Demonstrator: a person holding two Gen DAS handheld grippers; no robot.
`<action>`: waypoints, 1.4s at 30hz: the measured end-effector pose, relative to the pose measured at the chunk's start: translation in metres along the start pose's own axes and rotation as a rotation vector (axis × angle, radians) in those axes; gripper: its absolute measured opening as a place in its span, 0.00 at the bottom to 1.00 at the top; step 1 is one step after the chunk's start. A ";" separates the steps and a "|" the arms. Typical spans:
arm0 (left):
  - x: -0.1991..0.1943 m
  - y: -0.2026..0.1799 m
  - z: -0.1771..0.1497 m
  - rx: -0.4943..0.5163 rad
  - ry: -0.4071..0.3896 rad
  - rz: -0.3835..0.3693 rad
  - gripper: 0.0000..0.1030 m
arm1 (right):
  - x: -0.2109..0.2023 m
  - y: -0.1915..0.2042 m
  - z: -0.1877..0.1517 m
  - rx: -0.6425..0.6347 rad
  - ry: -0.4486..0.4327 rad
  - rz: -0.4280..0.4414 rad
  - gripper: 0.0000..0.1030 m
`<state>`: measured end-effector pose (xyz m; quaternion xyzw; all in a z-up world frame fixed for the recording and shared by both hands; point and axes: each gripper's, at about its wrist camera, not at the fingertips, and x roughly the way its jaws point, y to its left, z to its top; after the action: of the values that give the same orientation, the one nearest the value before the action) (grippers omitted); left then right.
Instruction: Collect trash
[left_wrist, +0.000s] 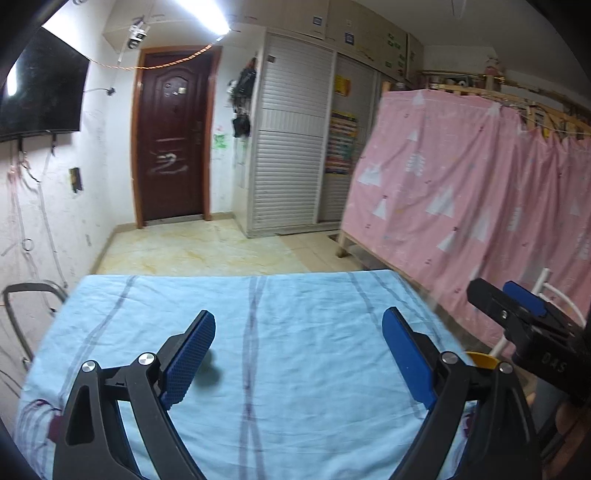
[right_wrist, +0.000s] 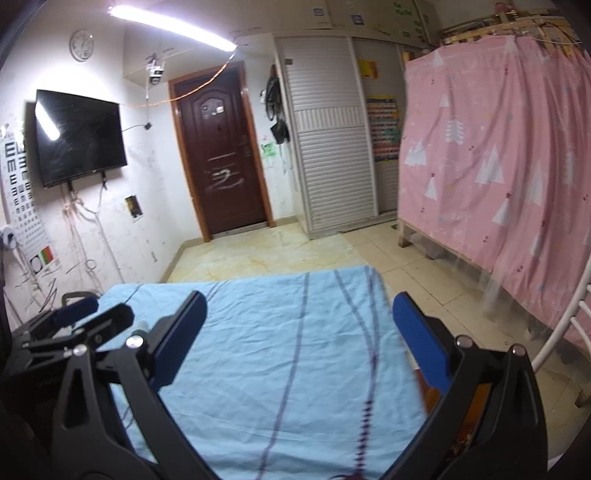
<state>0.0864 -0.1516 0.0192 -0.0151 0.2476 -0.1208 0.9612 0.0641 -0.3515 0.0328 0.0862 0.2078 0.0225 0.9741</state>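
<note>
A table under a light blue cloth (left_wrist: 295, 314) with dark purple stripes fills the lower half of both views. My left gripper (left_wrist: 299, 350) hovers over it, open, its blue pads (left_wrist: 192, 354) wide apart with only cloth between them. My right gripper (right_wrist: 301, 332) is also open and empty, over the cloth's (right_wrist: 277, 332) right part near the table's right edge. Each gripper shows in the other's view: the right gripper (left_wrist: 496, 291) at the right edge, the left gripper (right_wrist: 99, 308) at the left. No piece of trash shows in either view.
A pink curtain (right_wrist: 498, 166) hangs on a wooden bunk frame to the right, with a white chair frame (right_wrist: 565, 325) beside it. Beyond the table lie tiled floor (right_wrist: 277, 251), a dark door (right_wrist: 221, 155) and a slatted wardrobe (right_wrist: 332, 147). A TV (right_wrist: 79, 136) hangs on the left wall. A yellow object (left_wrist: 480, 360) peeks out at the table's right.
</note>
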 end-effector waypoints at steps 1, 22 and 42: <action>-0.001 0.005 0.000 0.000 -0.003 0.017 0.81 | 0.002 0.004 -0.001 -0.002 0.006 0.010 0.94; -0.016 0.073 0.005 -0.039 -0.026 0.191 0.81 | 0.022 0.056 -0.009 -0.079 0.062 0.086 0.94; -0.018 0.097 0.000 -0.062 -0.014 0.230 0.81 | 0.028 0.076 -0.011 -0.107 0.072 0.104 0.94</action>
<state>0.0924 -0.0530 0.0191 -0.0172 0.2444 -0.0019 0.9695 0.0845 -0.2727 0.0249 0.0439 0.2363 0.0874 0.9667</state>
